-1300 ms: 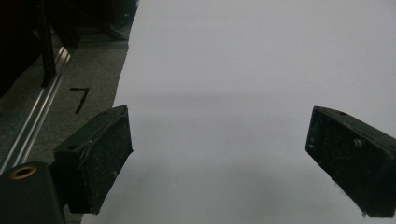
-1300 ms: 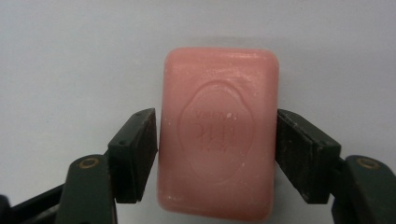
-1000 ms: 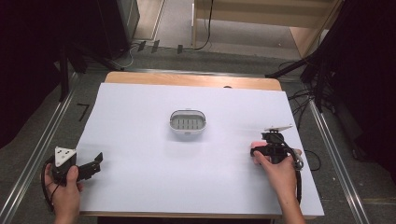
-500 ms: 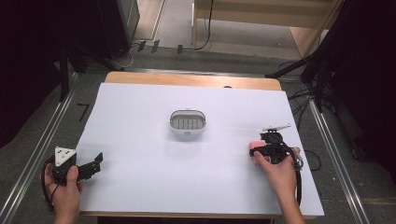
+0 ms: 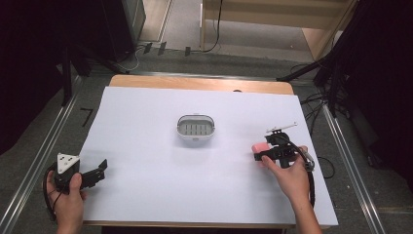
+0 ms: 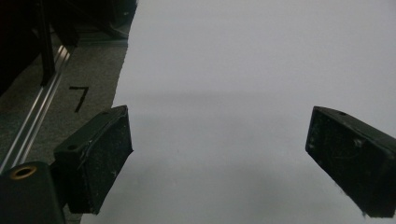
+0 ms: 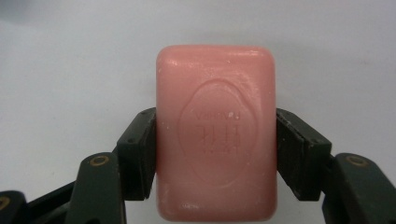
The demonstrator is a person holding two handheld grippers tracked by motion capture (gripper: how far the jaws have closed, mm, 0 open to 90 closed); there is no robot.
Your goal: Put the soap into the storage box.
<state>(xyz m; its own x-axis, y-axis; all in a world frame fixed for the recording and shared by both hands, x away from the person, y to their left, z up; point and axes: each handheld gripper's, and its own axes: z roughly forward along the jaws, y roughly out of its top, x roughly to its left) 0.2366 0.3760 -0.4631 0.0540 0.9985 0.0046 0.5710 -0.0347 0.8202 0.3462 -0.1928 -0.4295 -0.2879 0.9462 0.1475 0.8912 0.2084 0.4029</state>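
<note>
A pink bar of soap (image 7: 215, 93) with an embossed oval lies flat on the white table sheet. My right gripper (image 7: 215, 151) is shut on it, one pad pressed against each long side. In the high view the soap (image 5: 259, 147) and the right gripper (image 5: 263, 151) are at the right of the table, with a hand behind them. A white oval soap dish (image 5: 195, 139) with a grey slatted insert stands at the table's middle, well left of the soap. My left gripper (image 5: 100, 171) rests at the near left corner. Its jaws stand wide open over bare sheet (image 6: 217, 158).
The white sheet (image 5: 146, 204) covers most of the wooden table. Metal rails run along both sides on the floor. A thin metal rod (image 5: 281, 128) lies just beyond the right gripper. Cables trail off the table's right edge.
The right gripper and the soap have edged slightly left and away from me. The left gripper has kept still.
</note>
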